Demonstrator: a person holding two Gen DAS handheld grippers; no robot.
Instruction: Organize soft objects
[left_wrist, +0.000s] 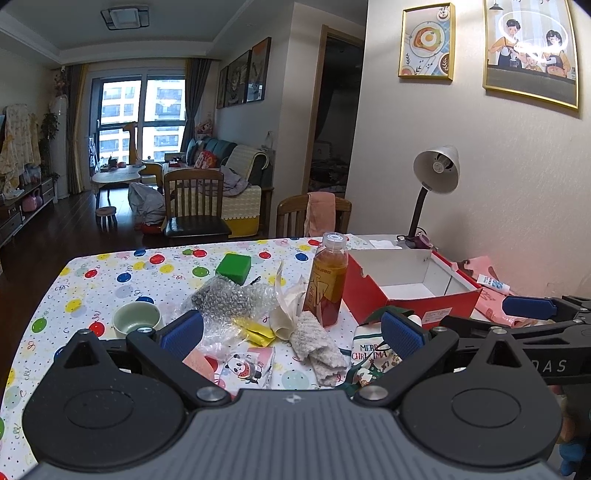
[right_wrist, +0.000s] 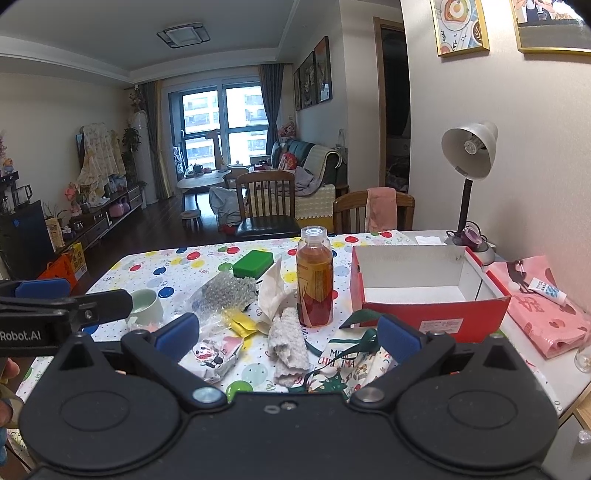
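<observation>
Soft things lie in a loose heap on the balloon-print tablecloth (left_wrist: 110, 273): a grey knitted cloth (left_wrist: 320, 341) (right_wrist: 287, 345), a Christmas-print bag (left_wrist: 371, 360) (right_wrist: 349, 363), a panda-print pouch (left_wrist: 245, 367) (right_wrist: 214, 356), bubble wrap (left_wrist: 231, 297) (right_wrist: 223, 293), a white tissue (left_wrist: 286, 306) (right_wrist: 273, 290) and a yellow packet (left_wrist: 256, 330) (right_wrist: 242, 324). An open red box (left_wrist: 413, 295) (right_wrist: 428, 295) stands right of them, white inside, nothing in it. My left gripper (left_wrist: 291, 334) is open and empty above the heap. My right gripper (right_wrist: 288, 334) is open and empty too, above the cloth and bag.
A tea bottle (left_wrist: 327, 280) (right_wrist: 314, 277) stands upright left of the box. A green block (left_wrist: 233, 267) (right_wrist: 253, 263) and a pale green cup (left_wrist: 136, 319) (right_wrist: 146, 301) sit further left. A desk lamp (right_wrist: 469, 158) and pink bag (right_wrist: 546, 314) with a tube (right_wrist: 546, 290) are right.
</observation>
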